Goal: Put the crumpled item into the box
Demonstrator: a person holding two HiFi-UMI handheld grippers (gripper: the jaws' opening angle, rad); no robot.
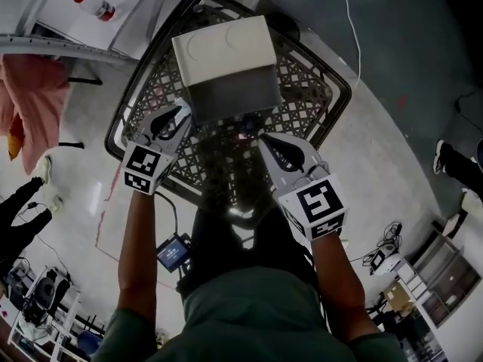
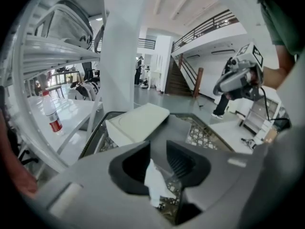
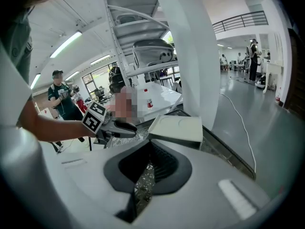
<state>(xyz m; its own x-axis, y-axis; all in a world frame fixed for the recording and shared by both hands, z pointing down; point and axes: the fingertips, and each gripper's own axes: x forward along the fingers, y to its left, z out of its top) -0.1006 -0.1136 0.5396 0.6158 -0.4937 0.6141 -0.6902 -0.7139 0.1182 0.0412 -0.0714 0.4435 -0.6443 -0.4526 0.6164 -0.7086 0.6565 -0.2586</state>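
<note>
The box (image 1: 226,59) is white with its lid raised, and it rests on a black lattice basket (image 1: 332,81). In the left gripper view a white crumpled item (image 2: 155,185) hangs between the jaws of my left gripper (image 2: 158,149). It lies against the left jaw, with a see-through gap on its right side. The box (image 2: 138,123) stands just beyond those jaws. My left gripper (image 1: 185,115) is at the box's near left corner. My right gripper (image 1: 266,140) hovers over the lattice, right of the box's front. Its tips (image 3: 150,144) meet with nothing between them.
A red-capped bottle (image 1: 96,7) stands on a white table at the far left. A pink cloth (image 1: 34,104) hangs left of the basket. A white cable (image 1: 351,29) runs across the floor on the right. People stand in the background (image 3: 59,97).
</note>
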